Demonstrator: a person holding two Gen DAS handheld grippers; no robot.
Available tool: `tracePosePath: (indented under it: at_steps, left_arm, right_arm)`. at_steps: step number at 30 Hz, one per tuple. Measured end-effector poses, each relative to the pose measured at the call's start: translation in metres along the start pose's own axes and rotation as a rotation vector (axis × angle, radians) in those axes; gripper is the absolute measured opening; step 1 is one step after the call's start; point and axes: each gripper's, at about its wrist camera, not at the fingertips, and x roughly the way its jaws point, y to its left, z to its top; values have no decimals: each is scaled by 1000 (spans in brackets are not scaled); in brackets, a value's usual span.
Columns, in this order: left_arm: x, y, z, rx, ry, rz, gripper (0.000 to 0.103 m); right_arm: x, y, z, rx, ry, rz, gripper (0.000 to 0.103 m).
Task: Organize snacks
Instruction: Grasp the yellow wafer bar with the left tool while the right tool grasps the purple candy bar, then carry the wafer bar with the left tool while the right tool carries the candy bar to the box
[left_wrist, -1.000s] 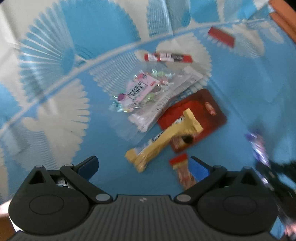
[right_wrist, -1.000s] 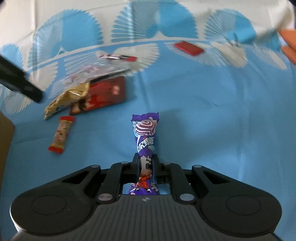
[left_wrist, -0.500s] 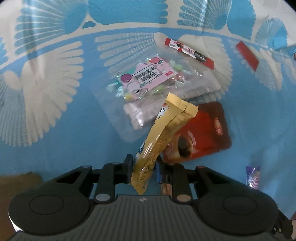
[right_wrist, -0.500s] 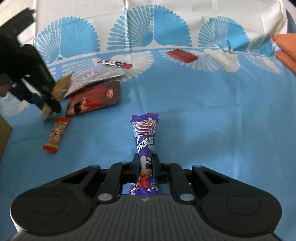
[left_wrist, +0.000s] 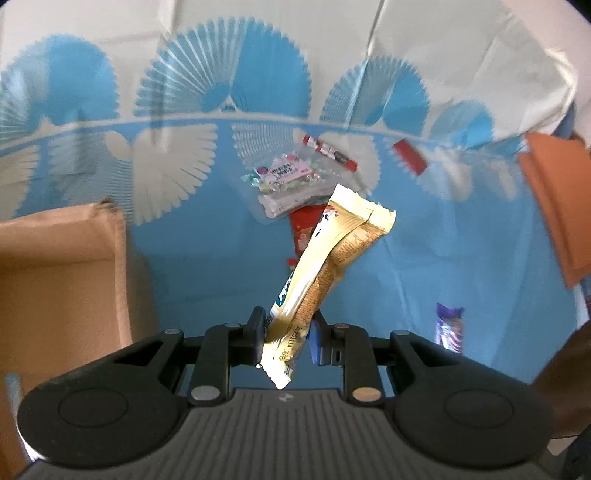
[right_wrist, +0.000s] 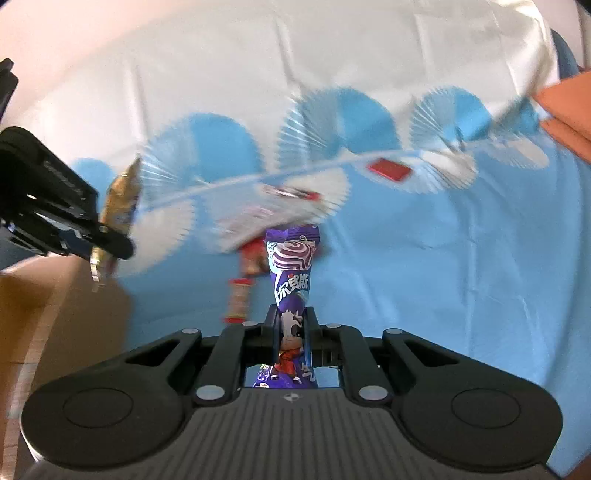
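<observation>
Here the left tongs (left_wrist: 287, 330) are clamped on the lower part of a gold snack packet (left_wrist: 325, 266), which juts up and away from the jaws at a slant, its crimped far end raised clear of the cloth. The right wrist view catches the same packet (right_wrist: 120, 206) pinched in the left tongs (right_wrist: 107, 242) at the left edge of that picture, above a cardboard box (right_wrist: 55, 317).

The right tongs (right_wrist: 293, 328) are closed tight on a purple candy wrapper (right_wrist: 293, 273) with a swirl and a cartoon cow printed on it; the wrapper stands nearly upright out of the jaws. The left wrist view shows that purple wrapper (left_wrist: 448, 326) low on the right.

Below both lies a blue and white fan-patterned tablecloth (left_wrist: 443, 258) on the bench. On it, in the left wrist view, rest a clear bag of small sweets (left_wrist: 286, 179), a thin red and black stick (left_wrist: 329, 152) just beyond the bag, a flat red packet (left_wrist: 409, 157) well to the right of it, and a red pouch (left_wrist: 303, 225) partly hidden behind the gold packet. The open cardboard box (left_wrist: 62, 280) sits at the left. In the right wrist view, which is blurred, a small red-ended bar (right_wrist: 238, 301) lies just left of the purple wrapper. An orange object (left_wrist: 554, 199) shows at the right edge.
</observation>
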Motion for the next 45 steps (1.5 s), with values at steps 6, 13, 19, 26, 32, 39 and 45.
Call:
tracePosePath:
  at_steps: [6, 13, 19, 26, 32, 39, 45]
  left_arm:
    - [-97, 22, -59, -14, -83, 28, 27]
    - [-183, 65, -134, -52, -176, 78, 27]
    - [-227, 105, -204, -101, -193, 146, 27]
    - [-250, 139, -255, -142, -217, 205, 27]
    - [-255, 151, -268, -154, -223, 189, 27]
    - [-255, 155, -267, -160, -236, 166, 27]
    - [-253, 159, -267, -165, -234, 169, 27]
  right_arm:
    - [-76, 52, -4, -58, -35, 115, 13]
    - [-151, 121, -29, -152, -6, 261, 13]
    - [-192, 174, -60, -277, 36, 328, 13]
    - [-212, 209, -73, -387, 46, 331, 13]
    - [-221, 226, -80, -450, 46, 315, 13]
    - [-221, 233, -81, -476, 54, 286, 13]
    - [-218, 238, -82, -492, 65, 283, 13]
